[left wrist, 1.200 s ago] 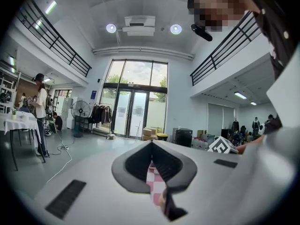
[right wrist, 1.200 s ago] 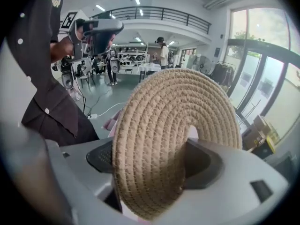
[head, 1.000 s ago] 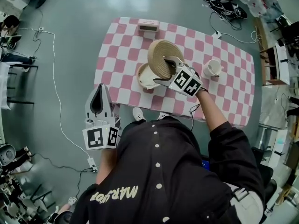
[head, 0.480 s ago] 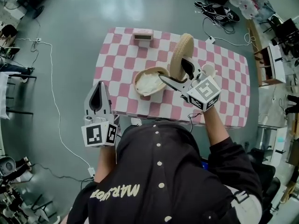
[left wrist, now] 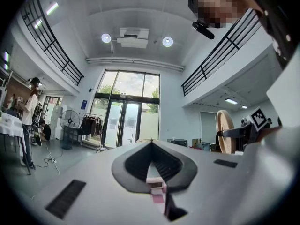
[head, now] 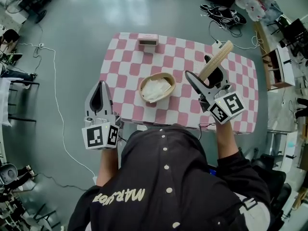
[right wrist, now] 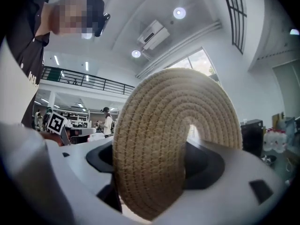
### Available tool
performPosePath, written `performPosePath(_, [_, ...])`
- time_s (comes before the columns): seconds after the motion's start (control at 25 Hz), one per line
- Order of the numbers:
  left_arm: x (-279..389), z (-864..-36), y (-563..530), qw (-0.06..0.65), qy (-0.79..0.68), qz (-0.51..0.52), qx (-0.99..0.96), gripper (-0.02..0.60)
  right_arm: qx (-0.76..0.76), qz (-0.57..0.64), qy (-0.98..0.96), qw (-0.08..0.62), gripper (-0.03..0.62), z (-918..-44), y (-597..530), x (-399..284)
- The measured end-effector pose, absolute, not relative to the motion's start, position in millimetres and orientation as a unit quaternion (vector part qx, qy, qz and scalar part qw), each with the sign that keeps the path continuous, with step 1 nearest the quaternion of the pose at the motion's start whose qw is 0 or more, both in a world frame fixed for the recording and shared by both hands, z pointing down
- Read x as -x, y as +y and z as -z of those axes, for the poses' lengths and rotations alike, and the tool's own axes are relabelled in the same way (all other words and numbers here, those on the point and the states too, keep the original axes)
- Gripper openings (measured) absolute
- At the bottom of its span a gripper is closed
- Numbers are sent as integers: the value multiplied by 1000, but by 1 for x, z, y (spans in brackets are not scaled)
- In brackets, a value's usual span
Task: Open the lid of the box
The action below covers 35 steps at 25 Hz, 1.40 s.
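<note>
The round woven box [head: 156, 87] stands uncovered on the pink-and-white checked table [head: 126, 57], with white cloth showing inside. Its woven lid [head: 216, 59] is up in the air to the right of the box, edge-on in the head view, with my right gripper [head: 202, 70] shut on it. In the right gripper view the lid [right wrist: 173, 139] fills the space between the jaws. My left gripper [head: 101, 84] hangs shut and empty off the table's front left edge. Its view shows the jaw tips [left wrist: 151, 144] meeting, and the lid [left wrist: 225, 131] far to the right.
A small pink box [head: 147, 40] sits at the table's far edge. Cables [head: 55, 95] run over the grey floor on the left, and shoes [head: 226, 8] lie beyond the table. Shelving [head: 281, 61] stands to the right.
My right gripper has carried the lid from above the box off to the right, turning it edge-on. The box now shows fully uncovered. The left gripper has barely moved.
</note>
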<state>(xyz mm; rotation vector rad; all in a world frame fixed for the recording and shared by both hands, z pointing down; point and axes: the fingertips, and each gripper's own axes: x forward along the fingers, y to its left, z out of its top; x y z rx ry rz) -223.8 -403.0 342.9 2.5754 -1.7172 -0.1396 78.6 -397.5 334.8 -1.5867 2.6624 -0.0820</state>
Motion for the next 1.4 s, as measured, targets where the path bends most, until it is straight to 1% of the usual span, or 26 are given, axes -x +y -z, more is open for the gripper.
performPosePath(0.36, [244,-329,-415,5,-570,42,-821,11,610,-3,790,61,388,-302,-384,-142])
performPosePath(0.52, [254,-326,-418,1,-578,41,-815,11,632,-36,772,57,388,-289,-374,-157])
performPosePath(0.84, [273,-324,-420,-1,-595,37,-803,11,657,-53,750,57,388,-284,-361,-177])
performPosePath(1.16, [290,-328,-414,2,-611,31,-791,11,676,-70,733,38,388,-295,-352,-193])
performPosePath(1.4, [300,-330,-411,-4,-621,26,-783,11,681,-62,729,32,388,-305,-348,-197])
